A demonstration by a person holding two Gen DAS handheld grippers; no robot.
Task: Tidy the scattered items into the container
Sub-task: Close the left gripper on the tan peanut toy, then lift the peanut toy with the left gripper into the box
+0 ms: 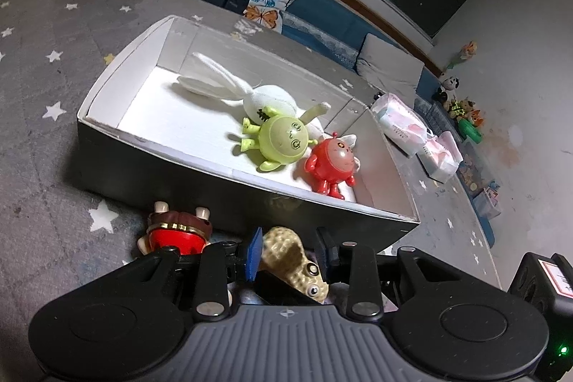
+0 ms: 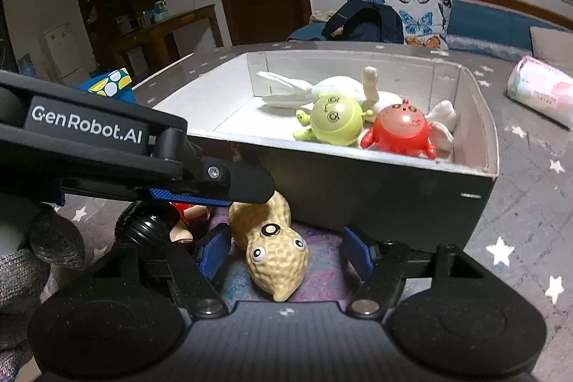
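A peanut toy (image 2: 274, 249) lies on the starry cloth between the parted fingers of both the right gripper (image 2: 286, 251) and the left gripper (image 1: 288, 255), neither visibly clamping it. The black box (image 2: 376, 192) stands just beyond; a red figurine (image 1: 177, 231) beside it is half hidden.

Three toys (image 1: 283, 138) lie in the box (image 1: 161, 167); the peanut toy (image 2: 272, 249) lies before it on the mat (image 1: 46, 138).
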